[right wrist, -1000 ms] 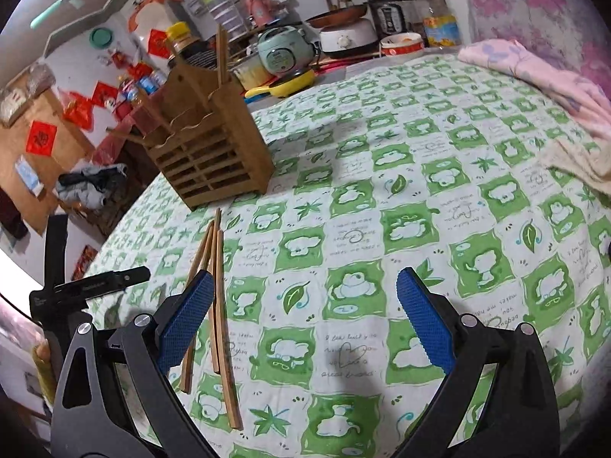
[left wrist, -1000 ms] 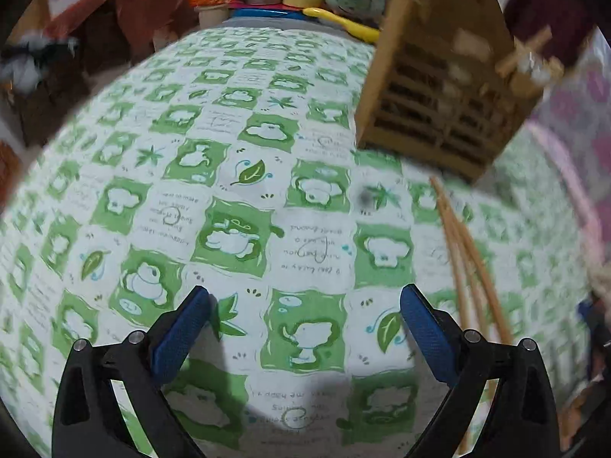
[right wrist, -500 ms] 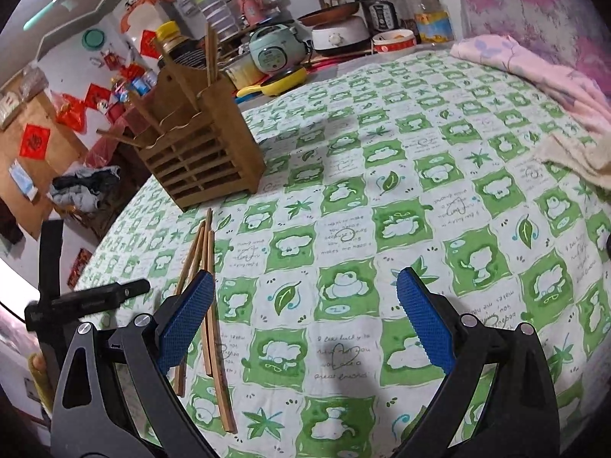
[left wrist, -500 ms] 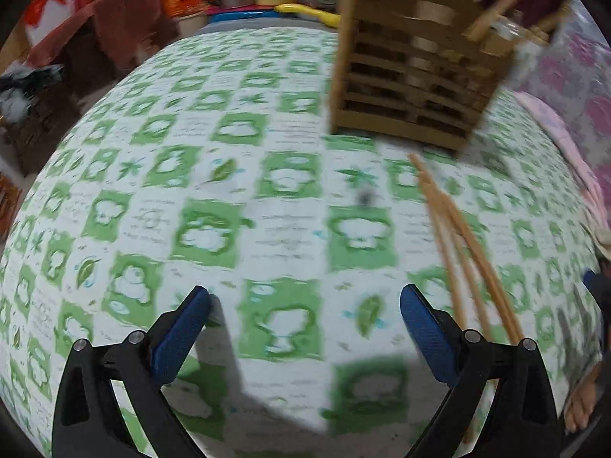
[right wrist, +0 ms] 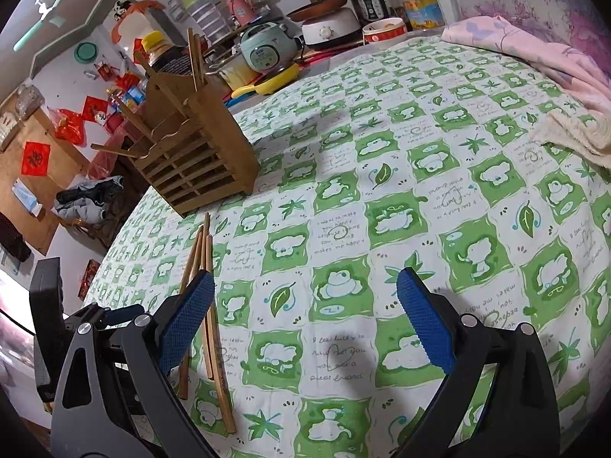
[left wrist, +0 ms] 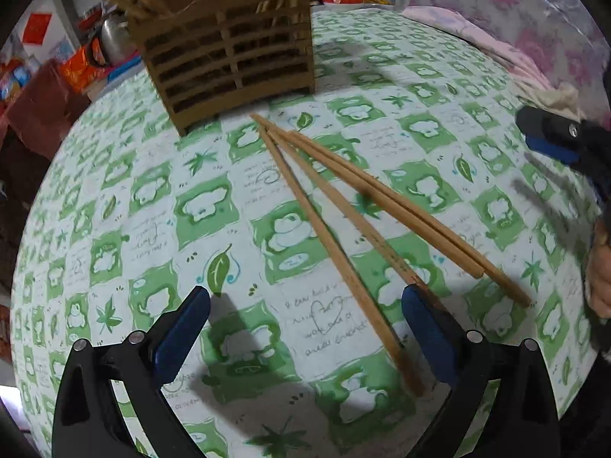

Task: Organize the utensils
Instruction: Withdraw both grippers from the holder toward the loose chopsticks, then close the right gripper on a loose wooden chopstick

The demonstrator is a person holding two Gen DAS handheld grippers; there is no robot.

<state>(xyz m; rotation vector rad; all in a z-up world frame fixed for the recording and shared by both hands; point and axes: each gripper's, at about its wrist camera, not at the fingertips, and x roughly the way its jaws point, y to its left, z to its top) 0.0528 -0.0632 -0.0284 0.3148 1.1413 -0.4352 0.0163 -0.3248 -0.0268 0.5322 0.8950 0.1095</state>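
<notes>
Inspector: Since the earlier frame, left gripper (left wrist: 305, 328) has swung toward the chopsticks (left wrist: 343, 213); these now lie fanned between its wide-spread, empty jaws, tips at 12 o'clock just short of the wooden holder (left wrist: 229, 49).

Clerk: Purpose?

Inspector: Lined up for a pickup, I judge; right gripper (right wrist: 305, 324) gapes empty, chopsticks at its 9 o'clock; only its view shows sticks already upright in the holder.

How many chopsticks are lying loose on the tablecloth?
4 chopsticks, fanned out together on the tablecloth in front of the wooden holder. More stand inside the holder, partly hidden.
</notes>
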